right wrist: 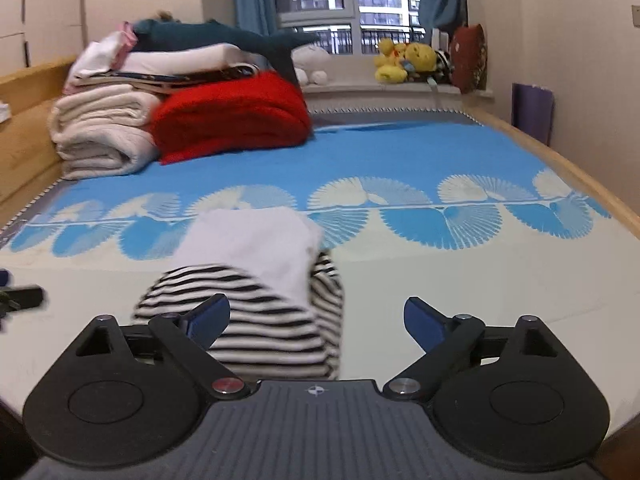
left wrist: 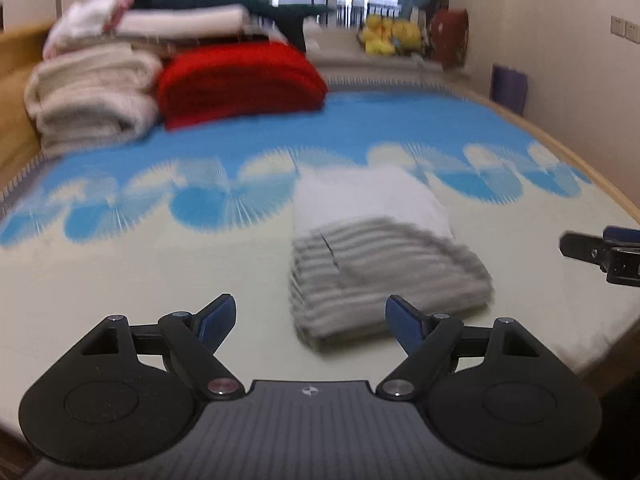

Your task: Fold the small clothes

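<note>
A folded black-and-white striped garment (left wrist: 384, 272) with a white part (left wrist: 368, 196) on top lies on the bed mat. In the right wrist view it (right wrist: 272, 320) sits just ahead, left of centre. My left gripper (left wrist: 310, 320) is open and empty, above the mat, with the garment ahead to the right. My right gripper (right wrist: 316, 320) is open and empty, its left finger over the garment's near edge. The right gripper also shows at the right edge of the left wrist view (left wrist: 600, 250); the left gripper shows at the left edge of the right wrist view (right wrist: 20, 298).
A blue and cream mat (right wrist: 400, 152) covers the bed. Folded cream blankets (right wrist: 100, 136), a red blanket (right wrist: 232, 120) and stacked clothes stand at the far left. Yellow plush toys (right wrist: 404, 60) sit on the windowsill. The wooden bed edge (right wrist: 580, 172) runs along the right.
</note>
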`<state>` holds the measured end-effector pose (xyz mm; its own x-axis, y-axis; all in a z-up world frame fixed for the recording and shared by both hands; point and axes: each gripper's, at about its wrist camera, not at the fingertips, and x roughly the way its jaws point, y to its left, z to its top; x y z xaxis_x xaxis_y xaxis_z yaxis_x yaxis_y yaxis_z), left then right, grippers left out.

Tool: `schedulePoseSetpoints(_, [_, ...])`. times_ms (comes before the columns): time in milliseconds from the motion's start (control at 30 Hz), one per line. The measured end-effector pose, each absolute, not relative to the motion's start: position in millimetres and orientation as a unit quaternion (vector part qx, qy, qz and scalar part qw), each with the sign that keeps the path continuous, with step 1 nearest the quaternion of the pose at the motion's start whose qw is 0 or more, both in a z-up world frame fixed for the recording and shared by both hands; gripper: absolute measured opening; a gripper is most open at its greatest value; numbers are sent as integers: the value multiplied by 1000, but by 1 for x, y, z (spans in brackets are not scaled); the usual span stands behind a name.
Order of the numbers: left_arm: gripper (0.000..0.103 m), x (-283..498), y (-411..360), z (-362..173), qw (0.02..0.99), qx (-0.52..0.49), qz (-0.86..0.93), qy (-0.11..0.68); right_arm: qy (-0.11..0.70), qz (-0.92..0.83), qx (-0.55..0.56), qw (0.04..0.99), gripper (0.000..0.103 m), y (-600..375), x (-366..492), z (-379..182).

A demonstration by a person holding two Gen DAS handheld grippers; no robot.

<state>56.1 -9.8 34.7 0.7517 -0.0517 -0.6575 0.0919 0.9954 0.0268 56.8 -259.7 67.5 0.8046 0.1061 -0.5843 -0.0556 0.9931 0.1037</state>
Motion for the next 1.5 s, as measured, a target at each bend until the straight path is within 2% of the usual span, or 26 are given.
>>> schedulePoseSetpoints(133, [99, 34, -28, 7, 934, 16, -28, 356, 298, 43, 37, 953, 98, -246, 22, 70])
schedulePoseSetpoints(333, [102, 49, -34, -14, 929, 21, -8, 368, 339, 39, 16, 940, 98, -228, 15, 52])
schedulePoseSetpoints(1500, [102, 58, -36, -23, 925, -7, 1, 379, 356, 58, 1, 933, 99, -204, 36, 34])
